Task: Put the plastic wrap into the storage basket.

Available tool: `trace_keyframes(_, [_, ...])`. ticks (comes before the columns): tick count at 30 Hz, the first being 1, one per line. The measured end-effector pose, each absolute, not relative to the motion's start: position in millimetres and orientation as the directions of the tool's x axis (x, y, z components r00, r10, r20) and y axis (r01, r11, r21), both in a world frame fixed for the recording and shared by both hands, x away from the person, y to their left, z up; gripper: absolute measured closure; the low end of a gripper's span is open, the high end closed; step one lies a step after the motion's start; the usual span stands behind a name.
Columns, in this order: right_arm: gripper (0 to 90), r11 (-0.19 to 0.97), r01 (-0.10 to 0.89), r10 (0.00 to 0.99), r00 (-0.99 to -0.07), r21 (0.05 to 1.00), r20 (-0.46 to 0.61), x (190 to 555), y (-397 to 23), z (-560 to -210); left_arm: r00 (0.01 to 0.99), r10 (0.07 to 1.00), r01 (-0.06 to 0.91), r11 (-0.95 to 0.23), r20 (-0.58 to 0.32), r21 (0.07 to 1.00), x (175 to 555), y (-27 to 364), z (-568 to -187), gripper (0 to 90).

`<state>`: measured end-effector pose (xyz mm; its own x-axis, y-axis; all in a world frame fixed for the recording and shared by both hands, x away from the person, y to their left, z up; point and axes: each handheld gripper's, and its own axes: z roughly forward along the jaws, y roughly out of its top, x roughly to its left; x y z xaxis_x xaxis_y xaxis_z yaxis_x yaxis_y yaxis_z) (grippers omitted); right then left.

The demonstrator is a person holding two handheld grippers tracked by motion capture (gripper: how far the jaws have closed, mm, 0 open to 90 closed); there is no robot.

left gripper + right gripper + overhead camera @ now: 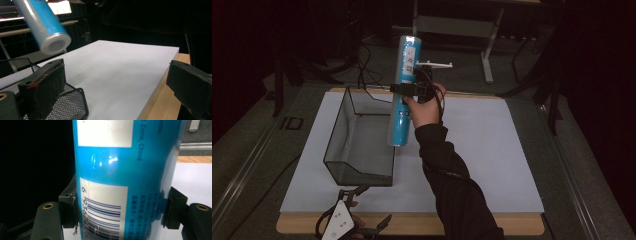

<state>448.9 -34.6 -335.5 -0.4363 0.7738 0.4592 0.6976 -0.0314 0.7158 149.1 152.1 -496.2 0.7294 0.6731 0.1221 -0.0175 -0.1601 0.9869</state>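
Right gripper (408,90): clamped on the blue tube (405,90), held up off the table (492,145)
Tube: near upright, lower end just beside the mesh basket (343,131)
Basket: on the white mat, left of the tube
Left gripper (362,207): at the near table edge, jaws spread

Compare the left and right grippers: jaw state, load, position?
The right gripper is shut on the blue tube, held up beside the mesh basket; the left gripper stands open with nothing between its jaws. The right sits mid-table, the left at the near table edge. Both have black jaws.
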Motion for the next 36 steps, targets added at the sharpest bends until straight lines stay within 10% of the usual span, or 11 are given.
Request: trace_keyframes(36, [31.7,0.08,0.856,0.771,-0.378,0.512,0.513,440.0,33.3,-456.6,0.721,0.683,-0.008,-0.16,0.117,0.987,150.1,154.2,-496.2,2.9])
